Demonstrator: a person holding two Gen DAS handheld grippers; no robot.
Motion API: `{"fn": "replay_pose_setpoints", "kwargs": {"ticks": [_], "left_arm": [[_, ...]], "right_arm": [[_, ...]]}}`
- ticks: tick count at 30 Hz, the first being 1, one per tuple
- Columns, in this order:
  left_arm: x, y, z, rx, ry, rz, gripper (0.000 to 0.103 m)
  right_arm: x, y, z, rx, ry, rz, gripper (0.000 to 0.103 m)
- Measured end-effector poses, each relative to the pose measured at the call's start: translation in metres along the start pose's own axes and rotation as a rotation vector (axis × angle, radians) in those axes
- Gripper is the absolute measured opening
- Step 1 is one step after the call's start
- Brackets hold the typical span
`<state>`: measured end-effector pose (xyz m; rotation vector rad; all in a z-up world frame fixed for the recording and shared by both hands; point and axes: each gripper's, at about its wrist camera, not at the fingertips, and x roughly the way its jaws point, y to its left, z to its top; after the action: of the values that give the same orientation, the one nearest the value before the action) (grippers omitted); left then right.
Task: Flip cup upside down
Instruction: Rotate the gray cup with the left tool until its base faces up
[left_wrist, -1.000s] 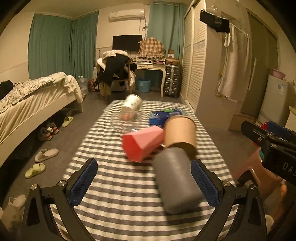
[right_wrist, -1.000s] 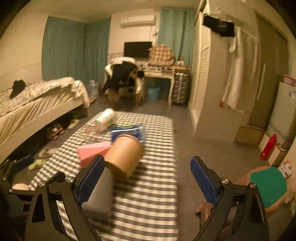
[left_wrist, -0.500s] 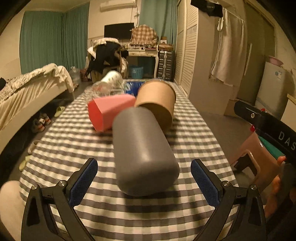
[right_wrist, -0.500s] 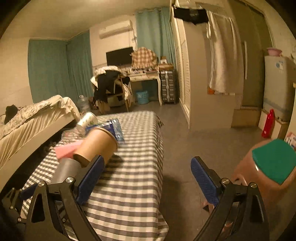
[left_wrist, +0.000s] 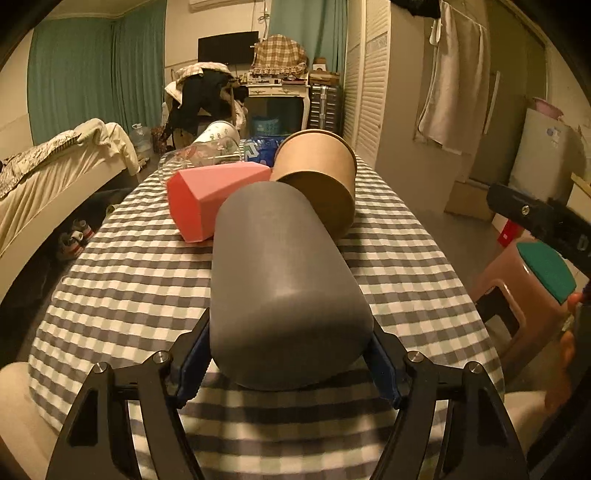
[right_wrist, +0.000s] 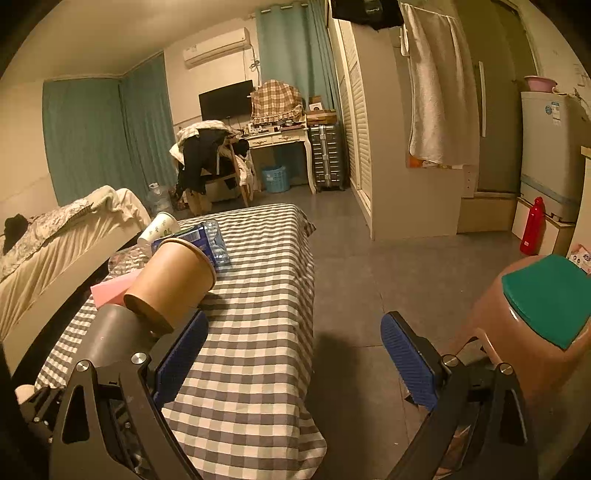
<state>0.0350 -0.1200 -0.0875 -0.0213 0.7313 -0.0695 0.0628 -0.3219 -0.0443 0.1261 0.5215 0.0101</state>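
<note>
A grey cup lies on its side on the checked tablecloth, its closed base toward me. My left gripper is shut on the grey cup, blue pads pressed on both sides of its near end. The cup also shows in the right wrist view. My right gripper is open and empty, off the table's right edge above the floor.
A brown paper cup, a pink cup, a clear glass, a white printed cup and a blue packet lie behind the grey cup. A brown stool with green top stands right of the table.
My left gripper moved forward and closed on the grey cup's near end. My right gripper stayed open and shifted slightly.
</note>
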Motion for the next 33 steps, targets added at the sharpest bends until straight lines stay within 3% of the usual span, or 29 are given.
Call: {"fn": "replay_pose_setpoints", "kwargs": {"ticks": [8,10,17,20,22,26,31,33], "left_arm": [[-0.025,0.021,0.020,0.010,-0.037,0.026,0.075],[-0.028,0.026,0.024,0.020,-0.057,0.037,0.069],[-0.023,0.039,0.033,-0.006,-0.039,0.034,0.066],[-0.028,0.039,0.028,-0.011,-0.044,0.023,0.071],[-0.033,0.036,0.020,0.011,-0.047,0.027,0.086],[-0.042,0.031,0.001,0.063,-0.073,0.056,0.088],[-0.025,0.040,-0.021,0.049,-0.002,0.041,0.088],[-0.019,0.044,-0.028,0.034,0.010,0.032,0.083]], "right_arm": [[0.006,0.004,-0.003,-0.015,0.025,-0.021,0.095],[0.008,0.007,-0.004,-0.027,0.028,-0.022,0.095],[0.010,0.012,-0.007,-0.046,0.039,-0.026,0.095],[0.010,0.012,-0.008,-0.047,0.040,-0.032,0.095],[0.012,0.011,-0.008,-0.044,0.047,-0.035,0.095],[0.013,0.011,-0.009,-0.046,0.055,-0.034,0.095],[0.013,0.014,-0.009,-0.054,0.057,-0.034,0.095],[0.013,0.015,-0.009,-0.055,0.056,-0.036,0.095]]}}
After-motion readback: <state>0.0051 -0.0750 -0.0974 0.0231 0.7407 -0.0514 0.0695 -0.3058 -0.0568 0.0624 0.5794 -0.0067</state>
